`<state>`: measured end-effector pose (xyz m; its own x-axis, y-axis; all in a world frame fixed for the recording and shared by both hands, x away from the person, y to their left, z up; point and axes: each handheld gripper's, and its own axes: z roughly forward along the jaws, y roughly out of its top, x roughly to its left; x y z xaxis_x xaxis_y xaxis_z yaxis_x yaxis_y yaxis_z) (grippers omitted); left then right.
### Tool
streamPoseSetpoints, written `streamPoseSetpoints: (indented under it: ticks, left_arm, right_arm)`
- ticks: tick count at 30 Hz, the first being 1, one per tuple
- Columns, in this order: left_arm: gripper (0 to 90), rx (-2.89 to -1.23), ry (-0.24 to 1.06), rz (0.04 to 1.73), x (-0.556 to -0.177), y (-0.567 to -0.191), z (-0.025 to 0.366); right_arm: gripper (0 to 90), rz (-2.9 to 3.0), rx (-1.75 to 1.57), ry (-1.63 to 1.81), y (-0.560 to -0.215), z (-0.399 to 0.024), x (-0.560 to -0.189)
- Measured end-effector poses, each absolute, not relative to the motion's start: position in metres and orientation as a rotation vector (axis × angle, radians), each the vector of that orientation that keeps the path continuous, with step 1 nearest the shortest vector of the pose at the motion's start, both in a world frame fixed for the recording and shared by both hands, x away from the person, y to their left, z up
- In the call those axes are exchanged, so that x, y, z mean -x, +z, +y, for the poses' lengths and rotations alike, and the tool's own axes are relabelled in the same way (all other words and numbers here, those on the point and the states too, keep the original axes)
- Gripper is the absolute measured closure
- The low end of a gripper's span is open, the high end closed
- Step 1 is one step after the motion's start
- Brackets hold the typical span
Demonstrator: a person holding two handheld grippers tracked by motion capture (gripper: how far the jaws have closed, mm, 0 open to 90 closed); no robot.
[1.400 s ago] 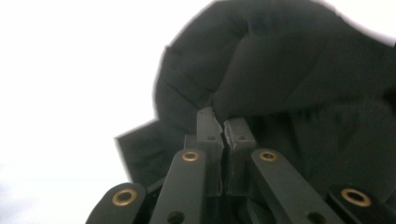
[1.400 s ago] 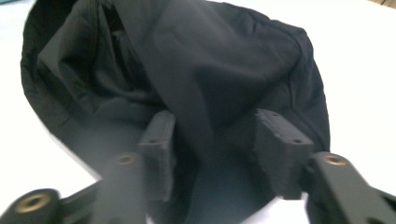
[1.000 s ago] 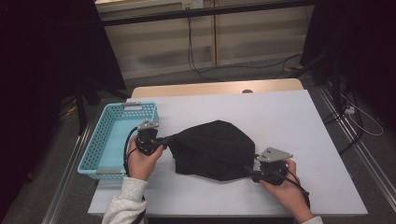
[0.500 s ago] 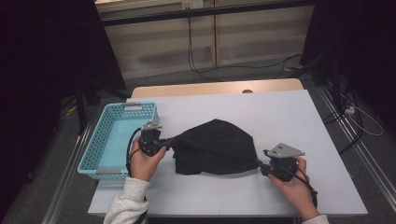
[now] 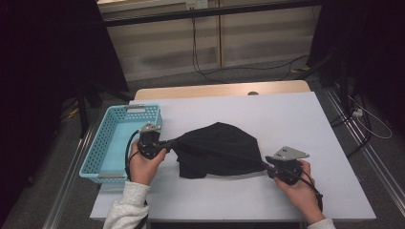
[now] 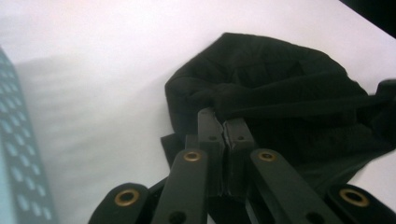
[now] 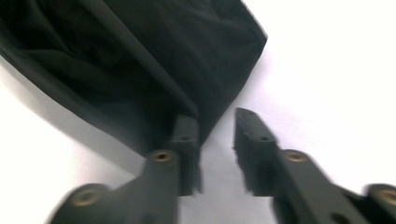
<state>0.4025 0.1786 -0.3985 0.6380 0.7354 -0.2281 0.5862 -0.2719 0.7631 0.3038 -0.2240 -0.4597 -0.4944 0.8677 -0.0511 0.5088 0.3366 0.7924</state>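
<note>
A black cloth (image 5: 219, 148) lies bunched in the middle of the white table (image 5: 296, 119). My left gripper (image 5: 167, 142) is shut on the cloth's left edge; in the left gripper view the jaws (image 6: 224, 123) meet on a pinched fold of the cloth (image 6: 280, 93). My right gripper (image 5: 267, 168) sits at the cloth's right corner. Its jaws (image 7: 217, 121) have just been closing but still stand apart. The tip of the cloth (image 7: 140, 56) lies against the inner face of one finger (image 7: 187, 135), and bare table shows in the gap.
A light blue mesh basket (image 5: 95, 160) stands at the table's left edge, beside my left hand; its wall (image 6: 14, 163) shows in the left gripper view. Beyond the table's far wooden edge (image 5: 219, 89) are cables on the floor and dark stands at both sides.
My right hand has shifted slightly to the right, and the cloth's front edge now runs as a straight ridge between the two grippers. The left hand has stayed put.
</note>
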Motion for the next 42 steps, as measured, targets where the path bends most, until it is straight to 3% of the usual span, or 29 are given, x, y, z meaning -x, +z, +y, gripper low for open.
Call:
streamPoseSetpoints:
  ticks: [5, 11, 16, 31, 42]
  left_arm:
    - [88.3, -1.981, 0.181, 1.018, -0.401, -0.398, 0.172]
    - [88.4, -2.004, 0.148, 0.957, -0.395, -0.395, 0.156]
    - [88.4, -2.025, 0.142, 0.959, -0.395, -0.399, 0.150]
    - [88.2, -2.014, 0.148, 1.027, -0.400, -0.406, 0.158]
    - [88.2, -2.016, 0.151, 1.028, -0.399, -0.405, 0.157]
  right_arm:
    - [89.3, 2.048, -1.216, 1.075, -0.440, -0.244, -0.301]
    - [89.9, 1.926, -1.234, 1.106, -0.418, -0.269, -0.298]
    - [88.9, 1.934, -1.254, 1.113, -0.422, -0.274, -0.299]
    - [69.3, 2.089, -1.198, 1.159, -0.443, -0.244, -0.305]
    - [40.7, 2.110, -1.154, 1.225, -0.441, -0.237, -0.300]
